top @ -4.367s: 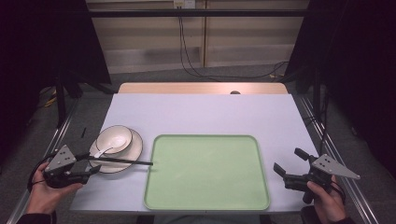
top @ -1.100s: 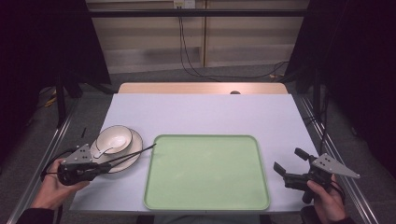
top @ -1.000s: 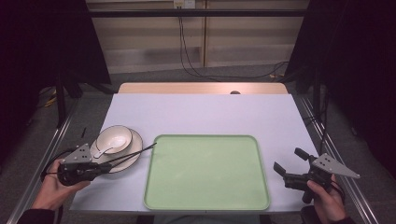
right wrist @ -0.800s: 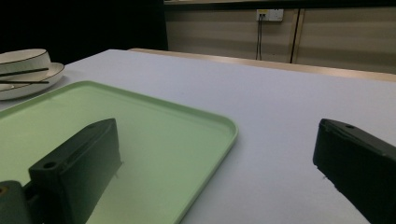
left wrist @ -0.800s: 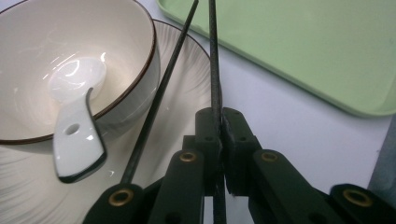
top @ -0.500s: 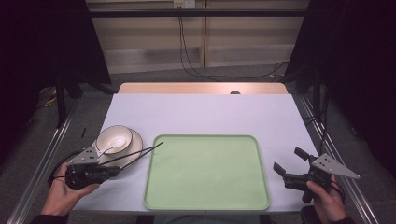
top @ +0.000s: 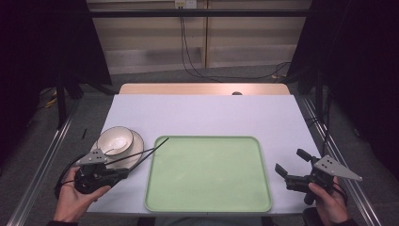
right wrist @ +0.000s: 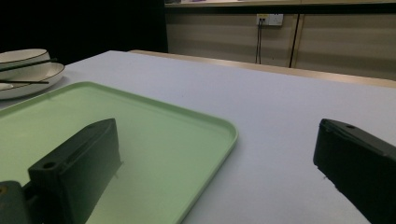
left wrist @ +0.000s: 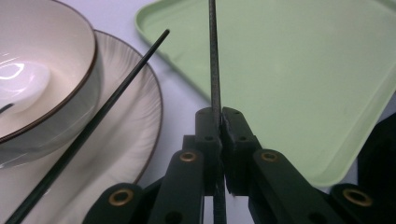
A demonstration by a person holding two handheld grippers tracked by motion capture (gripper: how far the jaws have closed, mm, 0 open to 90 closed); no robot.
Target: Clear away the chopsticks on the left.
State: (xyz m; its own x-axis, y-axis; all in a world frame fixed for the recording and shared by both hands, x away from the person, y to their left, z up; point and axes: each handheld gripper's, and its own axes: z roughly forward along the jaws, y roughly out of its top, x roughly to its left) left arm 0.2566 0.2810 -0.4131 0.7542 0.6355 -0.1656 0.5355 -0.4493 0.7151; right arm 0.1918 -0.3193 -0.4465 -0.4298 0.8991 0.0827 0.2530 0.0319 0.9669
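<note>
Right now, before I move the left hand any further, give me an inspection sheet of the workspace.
Surface: pale table top, bare around the things listed.
Job's things: one black chopstick clamped upright in the left gripper view, its tip over the green tray; second chopstick lies across the plate, beside the bowl that sits on it. Tray holds nothing.
Clutter: nothing seen.
Grippers: left gripper shut on the chopstick; right gripper open, held at the tray's right edge, nothing between its jaws.
Cables: left gripper's cable loops off the table edge; more hang at the back wall.
Surroundings: dark curtains either side, metal rails beside the table.
</note>
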